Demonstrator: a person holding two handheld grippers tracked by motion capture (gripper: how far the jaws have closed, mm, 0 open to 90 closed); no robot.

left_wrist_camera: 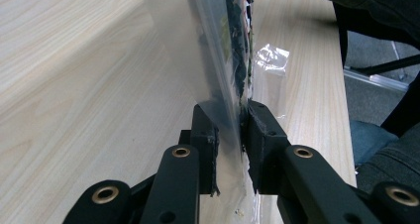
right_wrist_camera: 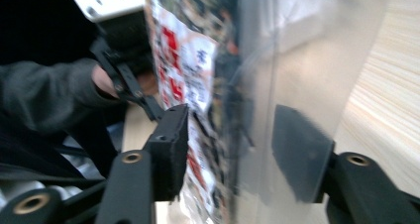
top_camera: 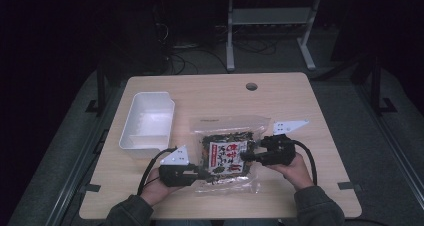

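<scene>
A clear snack bag (top_camera: 227, 153) with dark dried contents and a red-and-white label sits at the front middle of the wooden table (top_camera: 280, 101). My left gripper (top_camera: 202, 173) is at the bag's near-left corner. In the left gripper view its pads are pressed together on the bag's clear edge (left_wrist_camera: 223, 45), so the left gripper (left_wrist_camera: 230, 130) is shut on the bag. My right gripper (top_camera: 248, 156) reaches in from the bag's right side. In the right gripper view the bag (right_wrist_camera: 198, 85) stands between the jaws of the right gripper (right_wrist_camera: 230, 135), which are set apart and not clamped.
A white rectangular bin (top_camera: 147, 121) stands empty at the left of the table, just beyond my left hand. A round cable hole (top_camera: 251, 86) is near the table's far edge. Beyond the table are dark floor, desk legs and cables.
</scene>
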